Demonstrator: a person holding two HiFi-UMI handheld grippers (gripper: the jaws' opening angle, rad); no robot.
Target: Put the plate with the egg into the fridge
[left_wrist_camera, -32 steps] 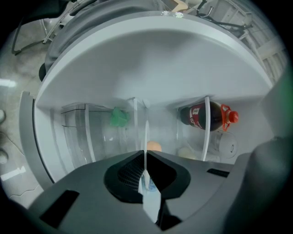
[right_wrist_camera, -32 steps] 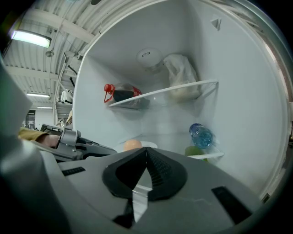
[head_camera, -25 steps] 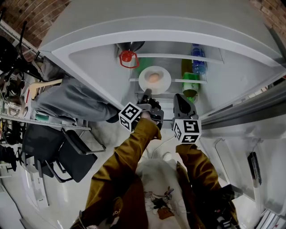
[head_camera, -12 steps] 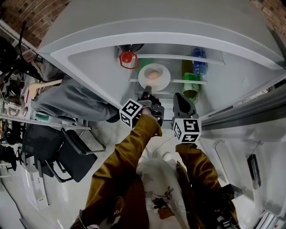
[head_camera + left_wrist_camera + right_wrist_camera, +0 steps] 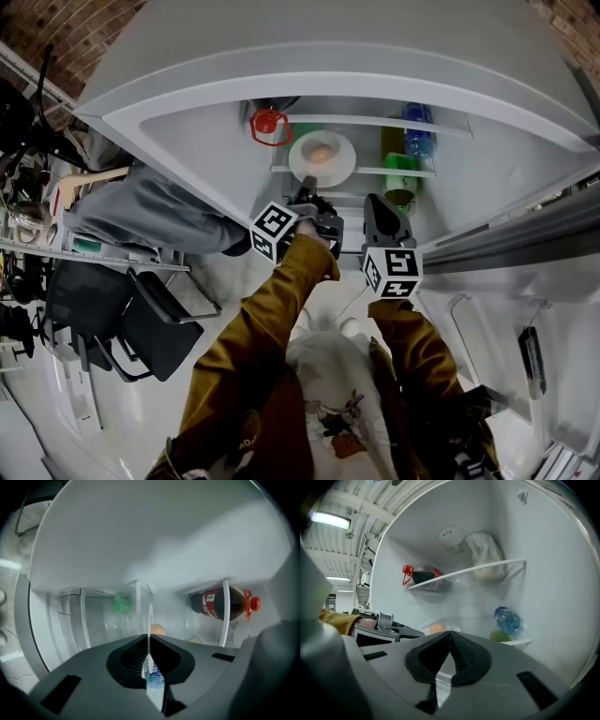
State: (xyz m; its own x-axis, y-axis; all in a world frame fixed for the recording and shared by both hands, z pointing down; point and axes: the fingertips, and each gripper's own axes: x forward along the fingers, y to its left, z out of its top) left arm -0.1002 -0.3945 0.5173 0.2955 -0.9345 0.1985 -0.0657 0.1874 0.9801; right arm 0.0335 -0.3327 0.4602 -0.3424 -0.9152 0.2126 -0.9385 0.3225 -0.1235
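While left gripper (image 5: 149, 638) jaws clamp the plate (image 5: 343, 161), half hiding its egg (image 5: 158, 629), right gripper (image 5: 450, 635) jaws meet.

Left tongs (image 5: 306, 194) carried the plate (image 5: 341, 159) deeper into the fridge (image 5: 487, 159).

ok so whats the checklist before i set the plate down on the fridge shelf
1. Left gripper shut on the plate rim: ok
2. Egg sitting on the plate: ok
3. Plate inside the fridge, at shelf level: ok
4. Plate already resting on the shelf: cannot tell
5. Cola bottle and blue bottle off to the sides of the plate: ok
6. Right gripper shut, empty, clear of the plate: ok
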